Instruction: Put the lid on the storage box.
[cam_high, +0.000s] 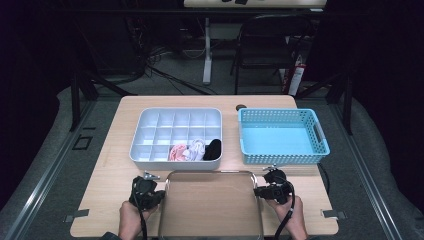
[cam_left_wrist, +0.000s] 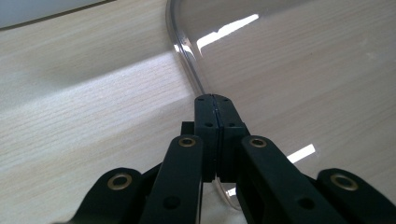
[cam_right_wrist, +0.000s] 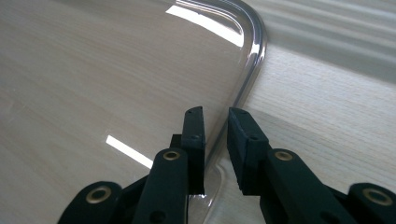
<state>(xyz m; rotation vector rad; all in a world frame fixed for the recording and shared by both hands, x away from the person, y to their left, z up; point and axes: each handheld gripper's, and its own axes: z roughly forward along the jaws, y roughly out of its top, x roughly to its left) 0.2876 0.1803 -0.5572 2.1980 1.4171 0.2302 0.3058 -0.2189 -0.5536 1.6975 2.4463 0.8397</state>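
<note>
Left gripper (cam_left_wrist: 215, 100) is clamped on the clear lid (cam_high: 210, 200)'s rim; right gripper (cam_right_wrist: 215, 114) straddles the opposite edge — pads seemingly not yet pressing — for a level, two-sided lift.

Right gripper (cam_right_wrist: 215, 116) fingers astride clear lid (cam_right_wrist: 116, 70) rim, seemingly not pinching, wooden table (cam_right_wrist: 327, 107).
</note>
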